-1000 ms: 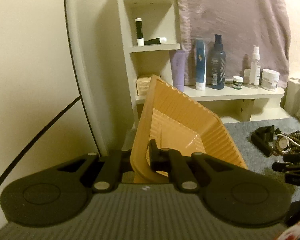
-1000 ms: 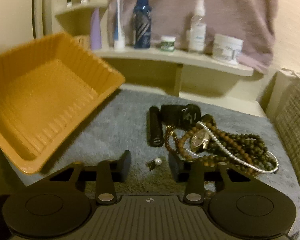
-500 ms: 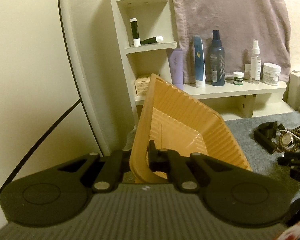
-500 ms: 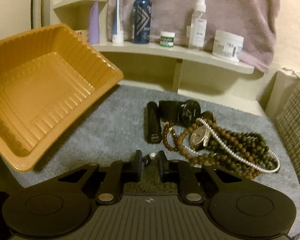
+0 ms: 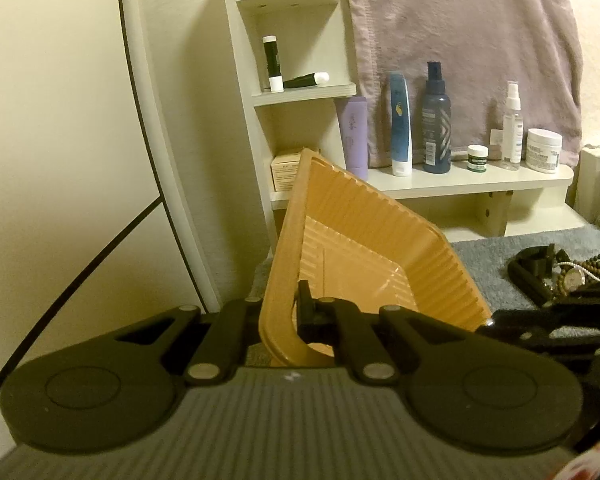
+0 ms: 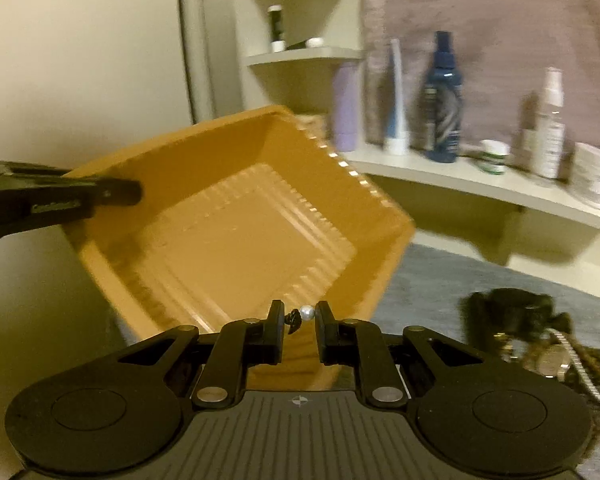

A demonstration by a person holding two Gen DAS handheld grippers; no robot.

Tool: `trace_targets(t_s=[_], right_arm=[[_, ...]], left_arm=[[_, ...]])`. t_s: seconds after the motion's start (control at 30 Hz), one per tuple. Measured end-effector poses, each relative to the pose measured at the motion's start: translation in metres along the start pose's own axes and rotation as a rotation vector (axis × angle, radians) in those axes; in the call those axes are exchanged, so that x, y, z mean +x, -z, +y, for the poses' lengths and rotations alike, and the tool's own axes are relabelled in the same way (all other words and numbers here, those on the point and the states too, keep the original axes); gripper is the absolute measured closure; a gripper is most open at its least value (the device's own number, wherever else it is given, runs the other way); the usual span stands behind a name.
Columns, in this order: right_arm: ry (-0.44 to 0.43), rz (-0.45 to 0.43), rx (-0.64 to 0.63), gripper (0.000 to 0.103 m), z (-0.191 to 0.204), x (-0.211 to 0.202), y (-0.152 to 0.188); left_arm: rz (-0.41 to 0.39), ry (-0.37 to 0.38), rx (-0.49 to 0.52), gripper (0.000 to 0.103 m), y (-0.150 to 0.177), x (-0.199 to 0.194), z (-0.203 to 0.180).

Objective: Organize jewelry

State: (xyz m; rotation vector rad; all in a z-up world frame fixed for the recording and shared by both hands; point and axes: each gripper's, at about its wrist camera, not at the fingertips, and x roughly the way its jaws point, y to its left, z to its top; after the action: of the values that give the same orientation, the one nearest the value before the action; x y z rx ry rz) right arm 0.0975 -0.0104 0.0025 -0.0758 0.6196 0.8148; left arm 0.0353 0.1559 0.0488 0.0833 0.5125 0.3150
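My left gripper (image 5: 278,312) is shut on the rim of an orange ribbed plastic tray (image 5: 364,248), holding it tilted above the grey mat. In the right wrist view the tray (image 6: 236,224) lies open toward me, with the left gripper's fingers (image 6: 112,192) clamped on its left rim. My right gripper (image 6: 299,316) is shut on a small pearl earring (image 6: 302,314), a white bead with a dark piece, held at the tray's near edge. A pile of jewelry (image 6: 540,344) with a watch, beads and a silver chain lies on the mat at the right (image 5: 568,276).
A grey mat (image 5: 492,264) covers the table. Behind it a white shelf (image 5: 460,180) carries bottles, tubes and jars, with a purple towel (image 5: 460,40) hanging above. A tall shelf unit (image 5: 296,92) stands at the back left beside a curved white frame.
My right gripper closed on the pearl earring on the mat, then lifted it and swung left to the tray's near edge. The left gripper and tray stayed put.
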Motion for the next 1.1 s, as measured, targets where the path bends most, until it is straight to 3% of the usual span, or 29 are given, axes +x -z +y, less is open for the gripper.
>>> trace_targets(t_s=[0.13,0.2,0.23,0.27,0.33,0.53,0.6,0.67,1.1], right_arm=[[-0.049,-0.003,0.022,0.086,0.003,0.005,0.001],[-0.039,-0.005,0.052,0.065,0.0,0.003,0.001],[-0.021,-0.015,0.064,0.044,-0.003,0.001,0.002],[-0.005,-0.036,0.082,0.04,-0.007,-0.004,0.003],[0.031,-0.055,0.114,0.04,-0.015,-0.015,0.006],[0.255,-0.052,0.25,0.041,-0.063,-0.048,0.034],[0.301,-0.035,0.307,0.053,-0.079,-0.058,0.045],[0.318,-0.01,0.352,0.063,-0.091,-0.064,0.054],[0.354,0.038,0.314,0.075,-0.094,-0.047,0.065]], left_arm=[[0.001,0.001,-0.001,0.098,0.0,0.0,0.0],[0.001,0.002,-0.003,0.098,0.0,0.0,0.0],[0.001,0.003,-0.005,0.098,0.0,0.0,0.001],[0.0,0.003,-0.005,0.098,0.001,0.001,0.001],[0.001,0.002,-0.01,0.098,0.001,0.001,0.001],[0.0,0.003,-0.01,0.098,0.001,0.001,0.001],[0.0,0.001,-0.008,0.098,0.001,0.001,0.001],[0.001,0.001,-0.012,0.098,0.0,0.001,0.001],[0.004,-0.001,-0.021,0.098,0.0,0.002,0.002]])
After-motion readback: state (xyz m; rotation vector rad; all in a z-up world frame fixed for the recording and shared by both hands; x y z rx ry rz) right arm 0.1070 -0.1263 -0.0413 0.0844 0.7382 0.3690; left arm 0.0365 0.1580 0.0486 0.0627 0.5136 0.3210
